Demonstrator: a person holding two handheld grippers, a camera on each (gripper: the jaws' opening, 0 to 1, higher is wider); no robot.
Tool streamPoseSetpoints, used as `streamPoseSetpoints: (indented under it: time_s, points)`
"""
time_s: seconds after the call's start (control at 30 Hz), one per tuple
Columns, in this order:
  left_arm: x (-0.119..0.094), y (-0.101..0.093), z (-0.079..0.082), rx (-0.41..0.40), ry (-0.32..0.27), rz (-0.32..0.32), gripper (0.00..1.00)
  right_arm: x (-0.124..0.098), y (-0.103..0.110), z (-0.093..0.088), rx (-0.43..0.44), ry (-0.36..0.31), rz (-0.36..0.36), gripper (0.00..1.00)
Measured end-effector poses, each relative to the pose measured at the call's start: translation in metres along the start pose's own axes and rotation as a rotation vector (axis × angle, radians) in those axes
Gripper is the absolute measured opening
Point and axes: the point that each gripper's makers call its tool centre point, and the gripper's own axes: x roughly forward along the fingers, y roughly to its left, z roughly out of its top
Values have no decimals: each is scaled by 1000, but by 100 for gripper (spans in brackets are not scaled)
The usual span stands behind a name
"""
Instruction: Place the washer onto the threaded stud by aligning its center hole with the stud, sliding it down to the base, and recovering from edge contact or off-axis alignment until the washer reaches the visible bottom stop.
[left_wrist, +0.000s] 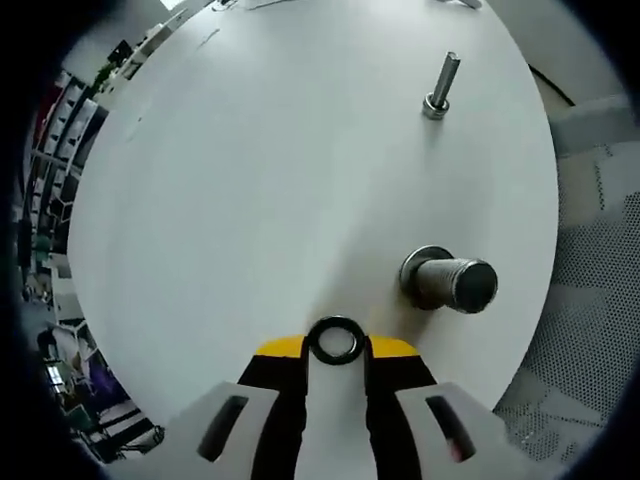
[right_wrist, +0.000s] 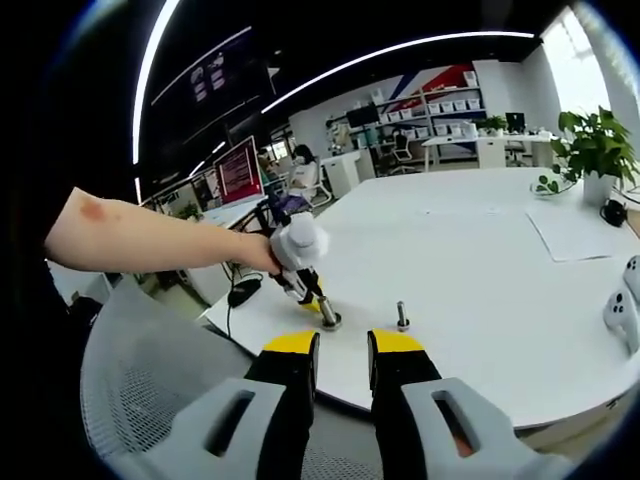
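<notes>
One washer (left_wrist: 336, 341) sits pinched in our left gripper (left_wrist: 336, 348) near the stud (left_wrist: 452, 281); our right gripper (right_wrist: 343, 346) hangs spread.

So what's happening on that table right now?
A person works at the round white table. The left gripper holds a dark metal ring washer between its yellow-tipped fingers, near the thick threaded metal stud but not yet on it. A thinner bolt stands farther off. The right gripper hangs open, empty.

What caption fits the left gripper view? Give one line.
Left gripper holds a washer above the white table, short of the thick stud; a thinner stud beyond.
</notes>
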Motion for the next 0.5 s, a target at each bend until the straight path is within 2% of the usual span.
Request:
streamPoseSetpoints:
  time_s: [0.2, 0.5]
  points:
    - [-12, 3, 3, 7, -2, -12, 19, 0, -1, 0, 2, -3, -6, 22]
    - [-47, 0, 10, 60, -8, -13, 19, 0, -1, 2, 4, -12, -10, 22]
